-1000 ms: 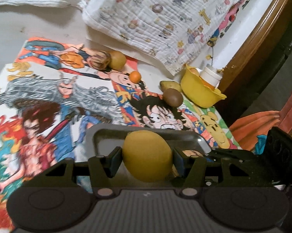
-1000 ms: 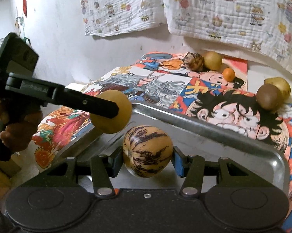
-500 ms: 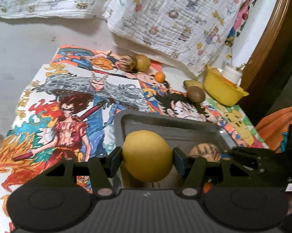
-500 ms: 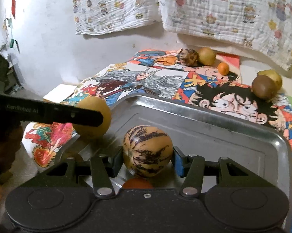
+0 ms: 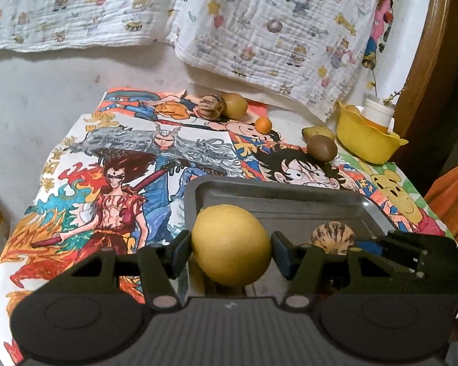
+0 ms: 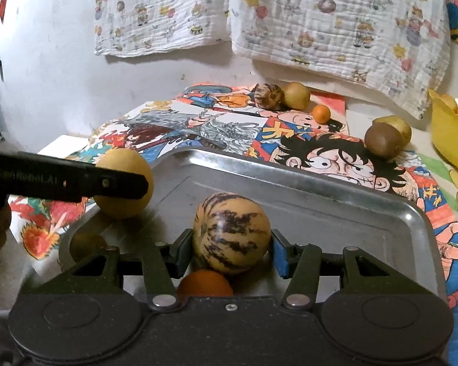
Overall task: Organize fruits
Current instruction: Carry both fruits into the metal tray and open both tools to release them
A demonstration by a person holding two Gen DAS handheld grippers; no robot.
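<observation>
Two fruits are in my grip right now: my left gripper point(image 5: 231, 248) is clamped on a smooth, matte yellow fruit point(image 5: 231, 245), round and slightly egg-shaped, and my right gripper point(image 6: 231, 251) is clamped on a glossy cream melon with dark brown streaks point(image 6: 232, 233), its blue-faced pads pressed to either side. Both fruits sit over the metal tray point(image 6: 335, 192), a shallow brushed-steel rectangle with rounded corners and a rolled rim; the yellow fruit is at its near-left corner, the striped one nearer the middle, and I cannot tell whether either touches the tray floor. Below the striped melon, partly hidden by my gripper, lies a smooth orange fruit point(image 6: 205, 282) in the tray. The tray rests on a paper poster of bright cartoon figures point(image 5: 131, 164) spread flat on the table. At the poster's far edge a second striped melon point(image 5: 211, 107) touches a dull yellow-green round fruit point(image 5: 235, 105), with a small tangerine point(image 5: 263, 125) just beside them. Further right, a brown, fuzzy-looking kiwi point(image 5: 322, 148) leans against another yellowish fruit point(image 5: 317, 132), near a yellow plastic bowl point(image 5: 366, 143) with a pouring lip. Crinkled white muslin cloths point(image 5: 259, 30) printed with small cartoons hang on the plaster wall behind.
</observation>
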